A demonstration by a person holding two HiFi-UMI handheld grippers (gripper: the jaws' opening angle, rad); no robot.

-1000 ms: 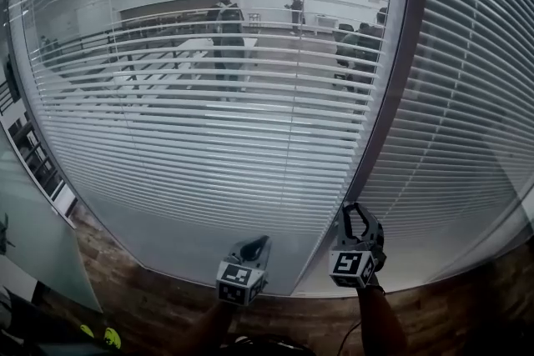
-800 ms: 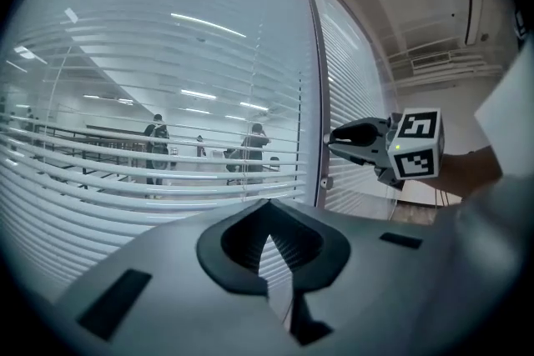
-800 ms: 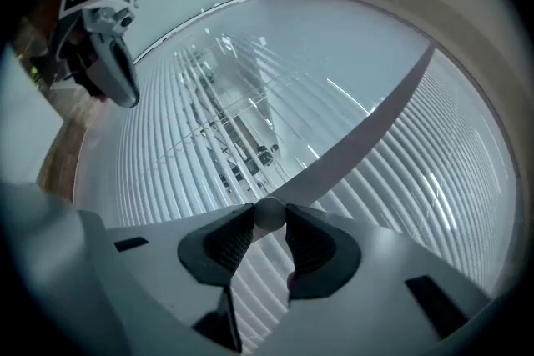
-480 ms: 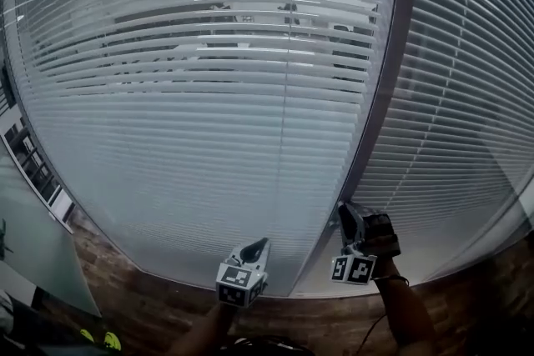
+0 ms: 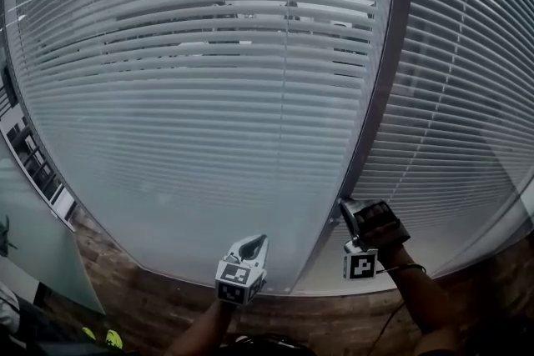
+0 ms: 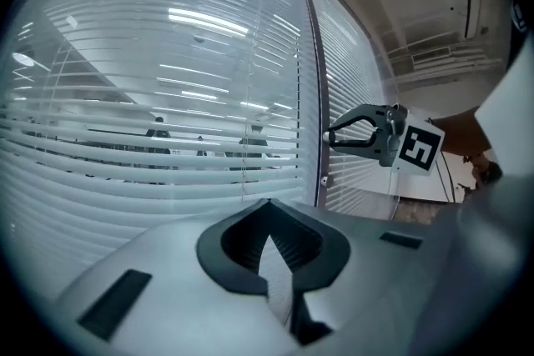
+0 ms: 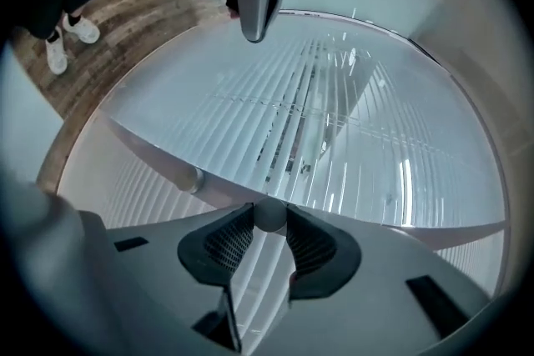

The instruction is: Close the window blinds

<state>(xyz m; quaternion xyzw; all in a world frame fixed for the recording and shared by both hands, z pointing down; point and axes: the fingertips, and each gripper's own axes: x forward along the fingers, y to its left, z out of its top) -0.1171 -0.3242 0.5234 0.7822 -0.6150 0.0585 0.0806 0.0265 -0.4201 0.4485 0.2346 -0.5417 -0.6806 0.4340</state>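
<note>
White slatted blinds (image 5: 209,96) hang behind the glass, their slats turned nearly flat, so the room behind shows only faintly. A dark mullion (image 5: 380,96) parts them from a second set of blinds (image 5: 467,96). My right gripper (image 5: 344,204) is rolled on its side at the foot of the mullion. It is shut on a small round grey knob (image 7: 269,215) held between its fingertips. My left gripper (image 5: 259,239) hovers in front of the lower glass with its tips together and nothing in them. It also shows in the right gripper view (image 7: 253,33).
A second small knob (image 7: 190,179) sits on the frame beside the held one. Brown wood-look floor (image 5: 167,304) runs below the glass. A frosted glass panel (image 5: 33,246) stands at the left. A person's white shoes (image 7: 67,37) stand on the floor behind.
My right gripper has rolled about its own axis on the knob. The slats have tilted shut, and the people and tables behind them have faded. The left gripper has stayed put.
</note>
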